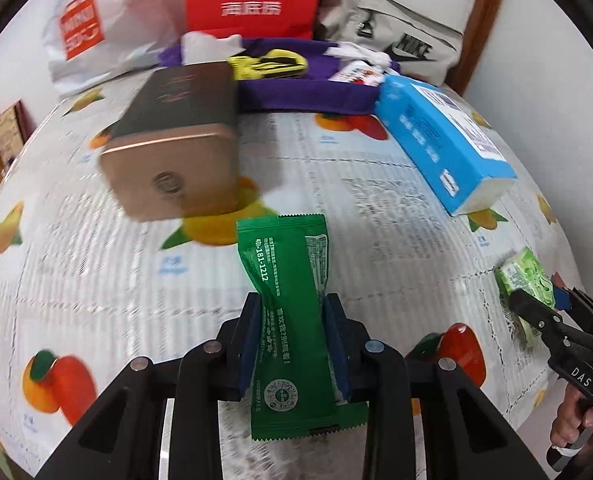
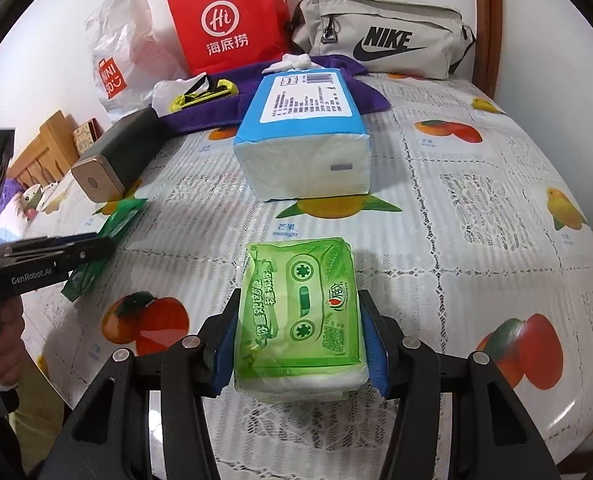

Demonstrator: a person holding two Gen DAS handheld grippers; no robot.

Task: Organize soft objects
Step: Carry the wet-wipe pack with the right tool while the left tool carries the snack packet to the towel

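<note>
The left gripper (image 1: pixel 292 320) is clamped on a green sachet (image 1: pixel 292 312), its blue pads pressing both long edges; the sachet stands up between the fingers, above the fruit-print cloth (image 1: pixel 336 184). The right gripper (image 2: pixel 300 340) is closed on a green tissue pack (image 2: pixel 300 312), pads touching its two sides while the pack lies on the cloth (its cassette print faces up). Beyond it, in the middle of the table, lies a blue tissue pack (image 2: pixel 300 136), white end toward the near side. To the left lies a dark box (image 2: pixel 116 160) with a gold end. Farther back lies a purple cloth (image 2: pixel 216 112), then a white bag (image 2: pixel 116 48), a red bag (image 2: pixel 228 16) and a grey pouch (image 2: pixel 380 36) against the wall.
</note>
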